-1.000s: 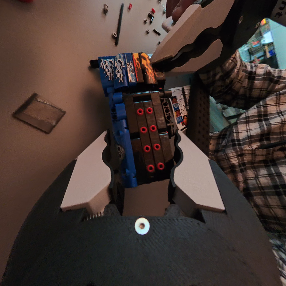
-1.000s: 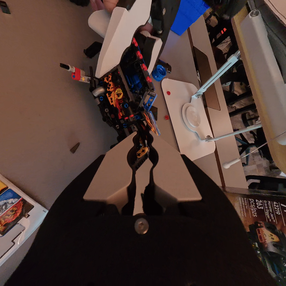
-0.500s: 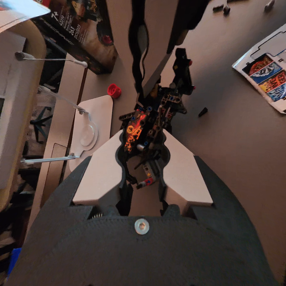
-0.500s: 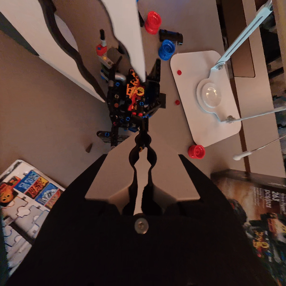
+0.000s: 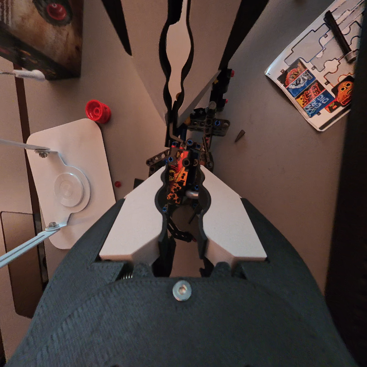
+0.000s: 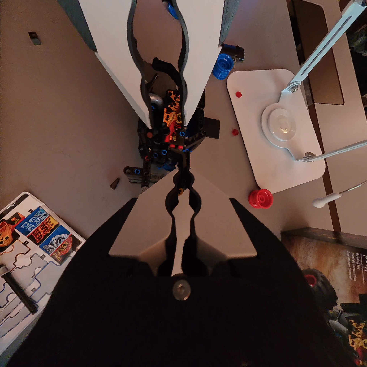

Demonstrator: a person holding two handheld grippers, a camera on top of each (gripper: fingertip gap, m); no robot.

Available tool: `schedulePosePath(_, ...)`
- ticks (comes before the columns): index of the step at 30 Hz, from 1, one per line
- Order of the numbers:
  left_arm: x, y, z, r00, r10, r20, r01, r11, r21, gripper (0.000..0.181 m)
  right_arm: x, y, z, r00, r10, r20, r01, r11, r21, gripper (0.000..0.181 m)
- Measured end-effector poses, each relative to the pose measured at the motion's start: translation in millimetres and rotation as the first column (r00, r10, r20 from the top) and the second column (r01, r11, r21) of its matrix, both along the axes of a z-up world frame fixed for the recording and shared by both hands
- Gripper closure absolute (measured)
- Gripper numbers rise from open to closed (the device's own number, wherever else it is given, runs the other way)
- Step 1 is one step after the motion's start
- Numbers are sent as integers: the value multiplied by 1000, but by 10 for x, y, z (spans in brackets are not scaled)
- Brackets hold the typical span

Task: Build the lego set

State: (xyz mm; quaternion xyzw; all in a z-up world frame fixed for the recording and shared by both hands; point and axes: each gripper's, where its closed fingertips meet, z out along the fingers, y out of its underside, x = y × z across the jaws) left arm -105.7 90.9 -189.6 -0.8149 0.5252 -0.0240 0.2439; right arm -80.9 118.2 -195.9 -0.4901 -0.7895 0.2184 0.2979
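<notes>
In the left wrist view, the left hand-held gripper (image 5: 181, 178) is clamping its white fingers (image 5: 139, 214) on the lego model (image 5: 179, 178), a black frame with flame stickers and blue pins, which is sitting between the tips and reaching forward over the table (image 5: 278, 178). Opposite it, the right hand-held gripper (image 5: 174, 121) is coming in from the top of the view, its fingers nearly together and pinching a thin black part at the model's far end. A red wheel hub (image 5: 97, 111) is lying just beside the corner of a white stand base (image 5: 79, 143), a small red pin (image 5: 117, 184) is lying near the base's edge, and a sticker sheet (image 5: 317, 83) is resting at the upper right. A small dark wedge piece (image 5: 239, 135) is lying near the model. In the right wrist view, the right hand-held gripper (image 6: 183, 174) is showing a narrow gap, gripping a slim black piece of the lego model (image 6: 170, 129) at its tips. The left hand-held gripper (image 6: 167, 123) is reaching down from the top, holding the model's other end. A blue wheel hub (image 6: 222, 66) is lying by the stand base (image 6: 258, 158), the red wheel hub (image 6: 260, 198) is touching its near corner, the sticker sheet (image 6: 39, 238) is lying at the lower left, and the set's box (image 6: 327, 278) is sitting at the lower right.
</notes>
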Motion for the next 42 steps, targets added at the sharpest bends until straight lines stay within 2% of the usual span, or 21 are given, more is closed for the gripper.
schedulePosePath(2, -19, 52, 11, 1000, -10, -8, 10, 1000, 17, 149, 7, 4, -6, 1000, 9, -10, -9, 1000, -18, 181)
schedulePosePath(3, -42, 60, 12, 1000, -10, -21, 11, 1000, 19, 151, 9, -6, -8, 1000, 15, -13, -15, 999, -35, 181)
schedulePosePath(5, -112, 82, -17, 995, -32, -95, 36, 998, 47, 147, 0, -22, -8, 999, 22, -24, -23, 999, -46, 181)
schedulePosePath(7, -14, 44, -26, 993, -87, -74, 90, 995, 41, 155, -12, -35, -14, 999, 28, -27, -29, 998, -49, 181)
schedulePosePath(16, 2, 48, -115, 996, -87, 5, 88, 993, -79, 159, -26, -25, -63, 999, 27, -31, -29, 997, -73, 181)
schedulePosePath(19, -19, 56, -118, 995, -97, 12, 98, 989, -113, 144, -41, -75, -54, 998, 47, -48, -52, 995, -90, 181)
schedulePosePath(21, 36, 4, -156, 991, -127, 41, 133, 975, -179, 151, -48, -87, -58, 998, 52, -45, -56, 994, -93, 181)
schedulePosePath(22, 42, 3, -189, 991, -127, 41, 132, 970, -203, 149, -48, -82, -70, 998, 45, -36, -48, 994, -99, 181)
schedulePosePath(24, 40, 16, -191, 989, -145, 31, 148, 966, -213, 155, -49, -76, -76, 999, 40, -35, -44, 993, -111, 181)
schedulePosePath(29, 73, 21, -184, 987, -139, 79, 150, 976, -158, 157, -21, -73, -86, 999, 41, -32, -45, 991, -127, 181)
schedulePosePath(42, 120, -47, -104, 938, 15, 345, -31, 999, 41, 159, -3, -148, -84, 997, 62, -46, -70, 976, -208, 181)
